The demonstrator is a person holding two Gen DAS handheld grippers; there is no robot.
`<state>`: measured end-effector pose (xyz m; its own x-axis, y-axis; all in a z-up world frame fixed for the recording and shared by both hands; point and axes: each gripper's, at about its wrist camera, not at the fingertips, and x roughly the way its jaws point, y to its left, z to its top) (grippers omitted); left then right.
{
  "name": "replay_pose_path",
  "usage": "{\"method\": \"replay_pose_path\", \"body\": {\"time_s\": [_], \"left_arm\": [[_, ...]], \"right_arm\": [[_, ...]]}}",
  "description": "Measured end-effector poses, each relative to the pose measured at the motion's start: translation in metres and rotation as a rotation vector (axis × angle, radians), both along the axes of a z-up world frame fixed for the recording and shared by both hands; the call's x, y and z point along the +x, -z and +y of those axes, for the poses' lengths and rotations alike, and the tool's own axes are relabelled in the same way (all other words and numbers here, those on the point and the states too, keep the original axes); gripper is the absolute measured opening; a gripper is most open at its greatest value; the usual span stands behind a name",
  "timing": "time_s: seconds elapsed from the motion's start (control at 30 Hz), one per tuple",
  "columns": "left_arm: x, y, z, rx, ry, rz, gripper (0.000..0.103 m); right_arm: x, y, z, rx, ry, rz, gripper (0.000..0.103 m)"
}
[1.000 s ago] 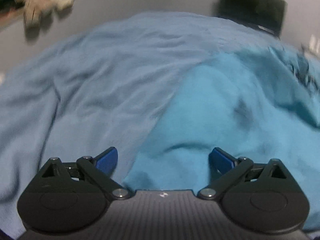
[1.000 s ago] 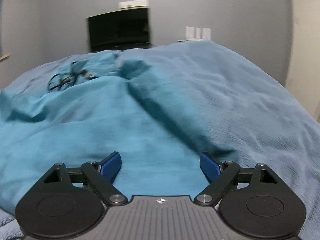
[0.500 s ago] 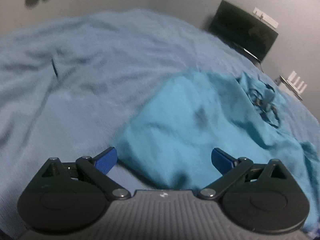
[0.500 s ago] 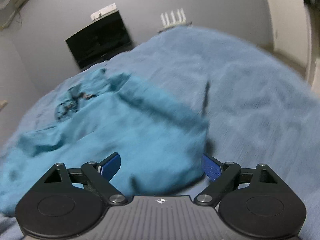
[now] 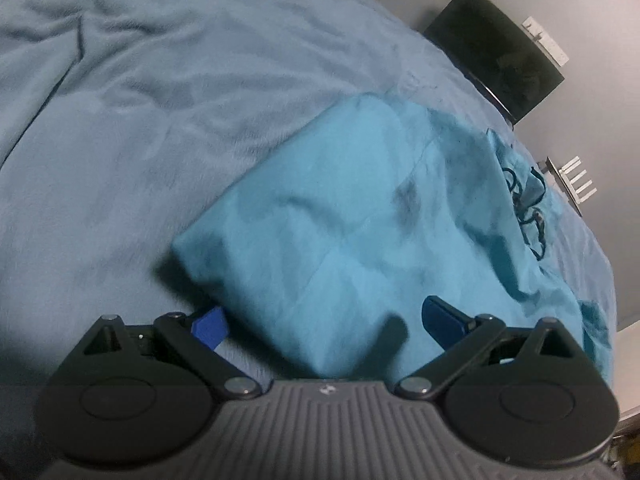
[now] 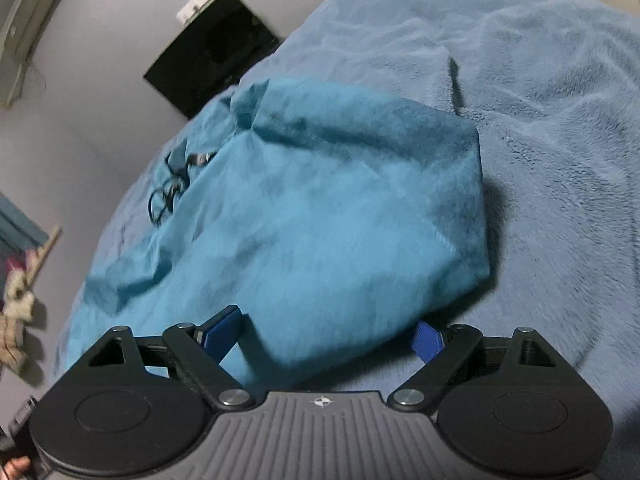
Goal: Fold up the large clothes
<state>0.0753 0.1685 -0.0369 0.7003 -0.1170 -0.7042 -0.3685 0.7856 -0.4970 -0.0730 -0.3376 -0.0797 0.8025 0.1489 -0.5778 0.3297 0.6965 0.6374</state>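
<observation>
I see both grippers, left (image 5: 324, 322) and right (image 6: 324, 334), spread wide at the near edge of the garment (image 5: 360, 216) (image 6: 320, 208) on the bed (image 5: 120, 140) (image 6: 560, 140).

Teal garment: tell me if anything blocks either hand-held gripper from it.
Nothing visible does. The teal garment lies on the blanket, its near edge between the open jaws of the left hand-held gripper and right hand-held gripper.

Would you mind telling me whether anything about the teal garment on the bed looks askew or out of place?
The teal garment is bunched and wrinkled at its far end, where a dark drawstring lies in a loose tangle. Nothing looks damaged.
</observation>
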Motion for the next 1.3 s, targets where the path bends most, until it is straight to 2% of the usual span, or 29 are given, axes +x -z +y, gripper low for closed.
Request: {"method": "replay_pose_path", "body": {"time_s": [0.07, 0.1, 0.13, 0.17, 0.2, 0.23, 0.27, 0.3, 0.33, 0.4, 0.47, 0.53, 0.8, 1.03, 1.1, 1.13, 1.17, 1.2, 1.23, 1.27, 1.3], "left_arm": [[0.008, 0.008, 0.003, 0.024, -0.008, 0.015, 0.095], [0.011, 0.012, 0.005, 0.037, -0.015, 0.027, 0.086], [0.012, 0.013, 0.007, 0.041, -0.026, 0.026, 0.082], [0.012, 0.012, 0.008, 0.036, -0.034, 0.020, 0.071], [0.011, 0.011, 0.009, 0.036, -0.037, 0.014, 0.058], [0.010, 0.008, 0.010, 0.031, -0.040, 0.008, 0.051], [0.008, 0.005, 0.011, 0.020, -0.038, 0.001, 0.035], [0.007, 0.003, 0.012, 0.016, -0.030, -0.007, 0.024], [0.004, -0.001, 0.012, 0.018, -0.015, -0.017, 0.021], [-0.003, -0.012, 0.006, 0.041, 0.001, -0.034, 0.017], [-0.010, -0.020, -0.001, 0.059, 0.016, -0.038, 0.014], [-0.021, -0.028, -0.005, 0.058, 0.030, -0.040, 0.014], [-0.076, -0.056, -0.028, 0.070, 0.103, -0.045, 0.014], [-0.112, -0.069, -0.035, 0.113, 0.133, -0.047, 0.016], [-0.115, -0.070, -0.035, 0.133, 0.110, -0.038, 0.026], [-0.115, -0.071, -0.034, 0.144, 0.092, -0.034, 0.030], [-0.116, -0.073, -0.032, 0.153, 0.067, -0.031, 0.039], [-0.118, -0.075, -0.030, 0.171, 0.030, -0.033, 0.054], [-0.121, -0.079, -0.029, 0.201, -0.019, -0.043, 0.063], [-0.126, -0.085, -0.027, 0.241, -0.085, -0.071, 0.075], [-0.130, -0.090, -0.025, 0.264, -0.130, -0.103, 0.082]], "right_arm": [[0.008, 0.007, -0.007, 0.014, -0.010, -0.025, 0.093], [0.011, 0.009, -0.011, 0.015, 0.002, -0.039, 0.092], [0.012, 0.010, -0.013, 0.018, 0.020, -0.051, 0.088], [0.011, 0.009, -0.015, 0.016, 0.045, -0.069, 0.084], [0.008, 0.007, -0.016, 0.012, 0.068, -0.088, 0.078], [0.006, 0.005, -0.017, 0.014, 0.087, -0.103, 0.069], [0.003, 0.004, -0.020, 0.019, 0.109, -0.117, 0.064], [0.002, 0.003, -0.024, 0.028, 0.118, -0.134, 0.049], [0.001, 0.003, -0.027, 0.032, 0.117, -0.147, 0.035], [0.000, -0.003, -0.031, 0.021, 0.108, -0.171, 0.028], [-0.003, -0.012, -0.027, -0.035, 0.104, -0.175, 0.024], [-0.007, -0.022, -0.027, -0.070, 0.115, -0.175, 0.022], [-0.055, -0.043, -0.057, 0.020, 0.226, -0.135, 0.020], [-0.084, -0.068, -0.058, -0.010, 0.237, -0.118, 0.020], [-0.081, -0.073, -0.058, -0.039, 0.232, -0.105, 0.022], [-0.076, -0.074, -0.055, -0.054, 0.230, -0.091, 0.027], [-0.074, -0.074, -0.055, -0.065, 0.234, -0.077, 0.032], [-0.070, -0.075, -0.055, -0.076, 0.245, -0.061, 0.040], [-0.070, -0.075, -0.057, -0.091, 0.264, -0.043, 0.055], [-0.072, -0.075, -0.058, -0.101, 0.283, -0.038, 0.063], [-0.073, -0.077, -0.059, -0.116, 0.311, -0.044, 0.076]]}}
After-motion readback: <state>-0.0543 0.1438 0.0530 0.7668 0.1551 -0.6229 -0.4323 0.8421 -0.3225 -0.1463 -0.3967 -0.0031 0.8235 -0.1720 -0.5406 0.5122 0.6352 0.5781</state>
